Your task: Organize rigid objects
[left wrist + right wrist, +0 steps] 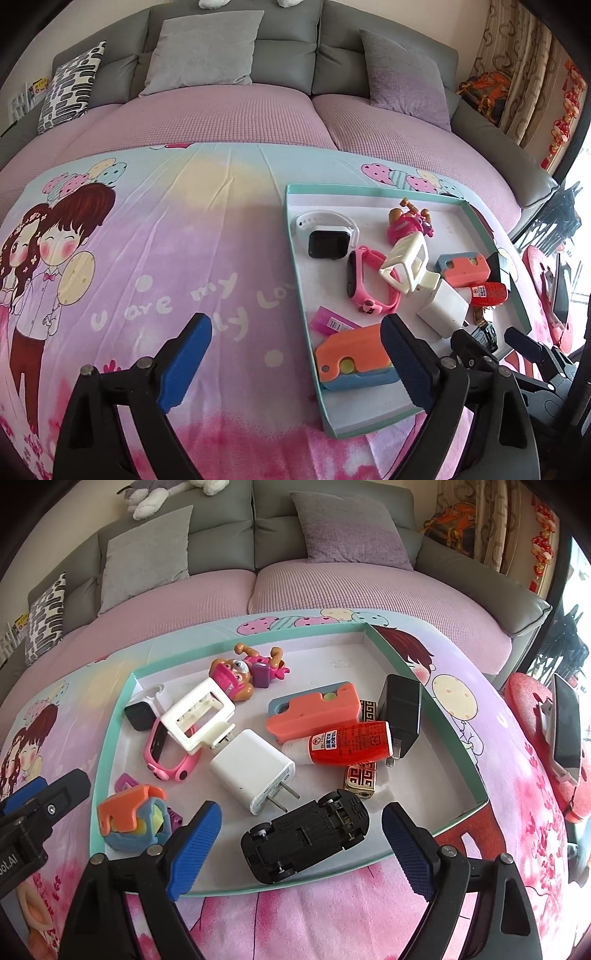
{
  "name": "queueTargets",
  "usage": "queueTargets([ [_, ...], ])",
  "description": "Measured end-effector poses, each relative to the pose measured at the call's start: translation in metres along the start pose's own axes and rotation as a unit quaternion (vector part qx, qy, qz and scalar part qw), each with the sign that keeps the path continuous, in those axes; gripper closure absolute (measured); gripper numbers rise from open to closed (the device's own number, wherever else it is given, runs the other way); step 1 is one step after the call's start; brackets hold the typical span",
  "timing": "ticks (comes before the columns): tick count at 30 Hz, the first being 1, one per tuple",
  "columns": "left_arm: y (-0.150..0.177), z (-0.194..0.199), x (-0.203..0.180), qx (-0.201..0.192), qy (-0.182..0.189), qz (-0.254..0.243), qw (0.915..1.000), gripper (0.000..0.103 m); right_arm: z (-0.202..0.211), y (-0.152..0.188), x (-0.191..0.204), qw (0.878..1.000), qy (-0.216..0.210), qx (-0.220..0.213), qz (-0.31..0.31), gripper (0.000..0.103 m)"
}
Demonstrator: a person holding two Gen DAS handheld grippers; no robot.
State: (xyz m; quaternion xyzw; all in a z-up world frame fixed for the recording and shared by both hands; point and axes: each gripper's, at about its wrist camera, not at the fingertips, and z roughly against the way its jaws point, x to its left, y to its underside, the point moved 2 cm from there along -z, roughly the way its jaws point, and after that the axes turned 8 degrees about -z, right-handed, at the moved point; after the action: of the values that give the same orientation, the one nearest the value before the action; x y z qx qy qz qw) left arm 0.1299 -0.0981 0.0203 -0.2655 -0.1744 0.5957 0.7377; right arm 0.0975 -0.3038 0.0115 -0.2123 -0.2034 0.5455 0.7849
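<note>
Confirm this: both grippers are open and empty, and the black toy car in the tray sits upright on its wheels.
Not quite. The black toy car lies upside down, wheels and underside facing up, as the right wrist view shows. Both the left gripper and right gripper are open and empty, and the car is in the tray.

Inside the teal-rimmed tray (436, 701) the following are lying: two wall chargers, one white (251, 771) near the tray's middle and one black (400, 710) against its right wall; two orange-and-blue toy blocks (314, 712) (133, 818); two watches, one white-strapped (327, 236) and one pink (166, 753); one black toy car (306, 834) upside down at the tray's near edge; one red bottle (351, 744); one pink puppy figure (240, 672); one white frame piece (199, 714); one gold patterned lighter (360, 782).
</note>
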Motion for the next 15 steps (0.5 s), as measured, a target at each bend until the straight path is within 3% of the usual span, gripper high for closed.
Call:
queueTargets([
  [2, 0.002, 0.0, 0.008, 0.003, -0.012, 0.008, 0.9999, 0.009, 0.001, 0.0, 0.002, 1.0, -0.001, -0.002, 0.001, 0.011],
  [4, 0.005, 0.0, 0.015, 0.003, -0.025, 0.012, 0.9996, 0.009, 0.003, 0.0, 0.004, 1.0, -0.002, -0.009, 0.003, 0.0],
  [15, 0.024, 0.011, 0.042, -0.005, -0.061, 0.032, 0.9976, 0.003, 0.014, 0.003, 0.019, 1.0, -0.009, -0.017, 0.01, 0.0],
])
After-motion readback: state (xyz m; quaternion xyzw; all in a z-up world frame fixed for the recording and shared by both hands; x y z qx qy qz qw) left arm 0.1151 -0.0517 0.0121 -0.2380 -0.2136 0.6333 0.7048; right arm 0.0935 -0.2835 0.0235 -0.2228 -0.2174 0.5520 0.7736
